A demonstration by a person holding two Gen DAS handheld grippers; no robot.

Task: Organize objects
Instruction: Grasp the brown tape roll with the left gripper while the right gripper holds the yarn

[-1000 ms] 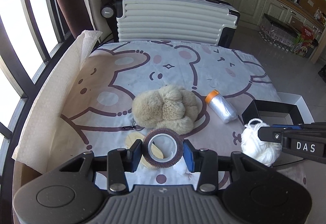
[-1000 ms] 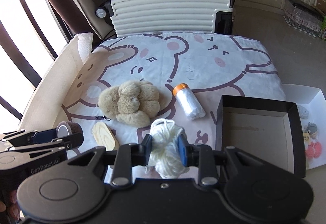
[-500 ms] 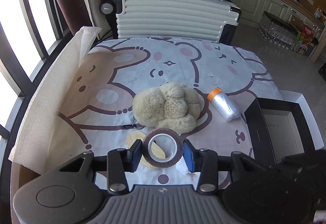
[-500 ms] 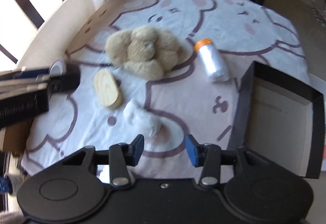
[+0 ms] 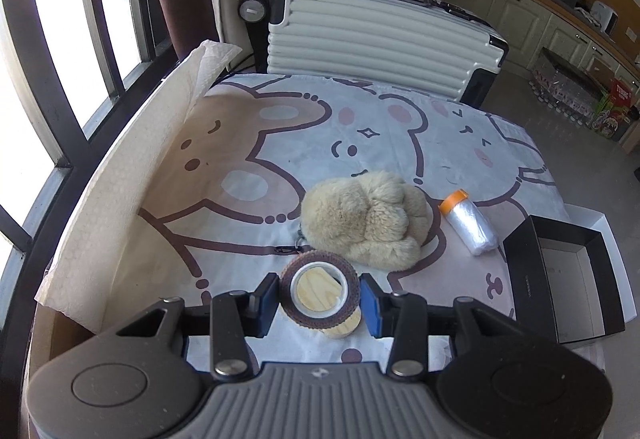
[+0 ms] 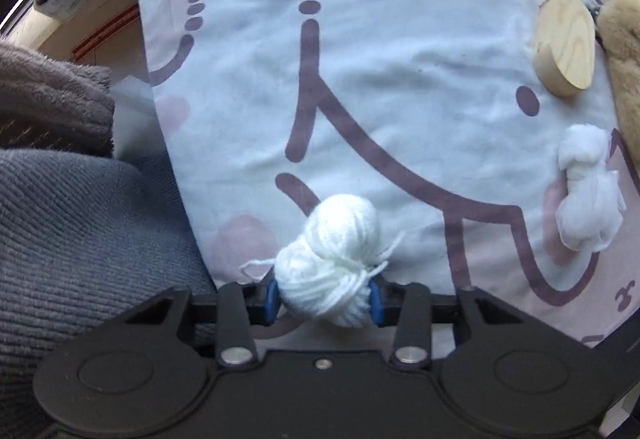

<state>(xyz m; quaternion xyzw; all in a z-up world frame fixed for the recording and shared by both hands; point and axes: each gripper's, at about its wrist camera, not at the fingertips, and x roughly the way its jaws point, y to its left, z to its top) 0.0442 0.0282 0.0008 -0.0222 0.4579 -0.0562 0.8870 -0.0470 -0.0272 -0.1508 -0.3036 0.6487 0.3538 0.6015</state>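
My left gripper point(image 5: 319, 299) is shut on a brown tape roll point(image 5: 320, 259), held just above a wooden oval block point(image 5: 340, 329) on the bear-print cloth. Beyond it lie a beige plush toy point(image 5: 368, 219) and an orange-capped roll of clear bags point(image 5: 470, 225). My right gripper point(image 6: 324, 299) points straight down at the cloth's near edge. Its jaws are closing, and the blue pads touch both sides of a white yarn ball point(image 6: 332, 259). To its right lie a white net pouch point(image 6: 588, 191) and the wooden block point(image 6: 566, 43).
An open black box point(image 5: 524, 279) sits in a white tray point(image 5: 592, 217) at the right edge of the cloth. A white suitcase point(image 5: 372, 39) stands behind, and a paper sheet point(image 5: 132, 167) walls the left side. A person's grey garment point(image 6: 80, 219) fills the left of the right wrist view.
The right gripper held the yarn, then stood open and empty, tipped straight down and now has the yarn between its pads. The left gripper drifted with the tape over the wooden block.
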